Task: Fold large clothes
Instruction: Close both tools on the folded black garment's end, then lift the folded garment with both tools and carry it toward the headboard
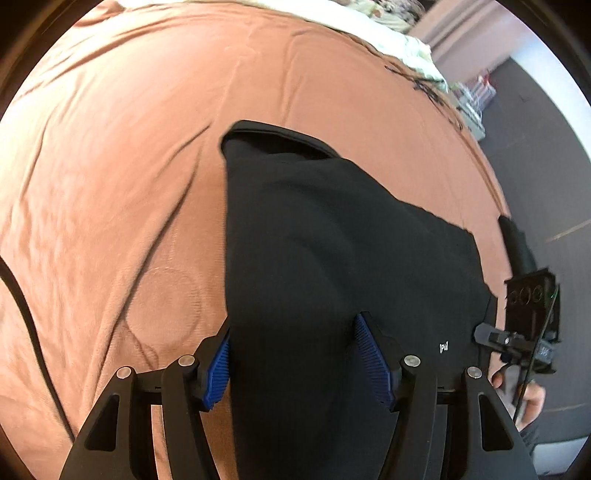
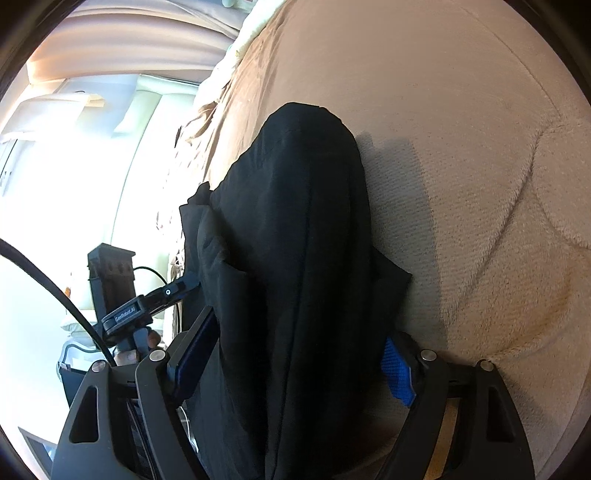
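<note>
A large black garment (image 1: 332, 258) lies on a brown bed cover (image 1: 129, 147). My left gripper (image 1: 295, 362) has its blue-padded fingers (image 1: 373, 362) spread wide, with a thick fold of the garment draped between them. In the right wrist view the same garment (image 2: 295, 240) hangs in a bunched fold between the fingers of my right gripper (image 2: 295, 362), which also stand wide apart. The right gripper's body (image 1: 528, 317) shows at the right edge of the left wrist view, and the left gripper's body (image 2: 122, 295) at the left of the right wrist view.
White and patterned bedding (image 1: 388, 29) lies at the far end of the bed. Grey floor (image 1: 535, 166) runs along the bed's right side. A bright window and white furniture (image 2: 92, 147) fill the left of the right wrist view. A black cable (image 1: 29, 325) crosses the cover.
</note>
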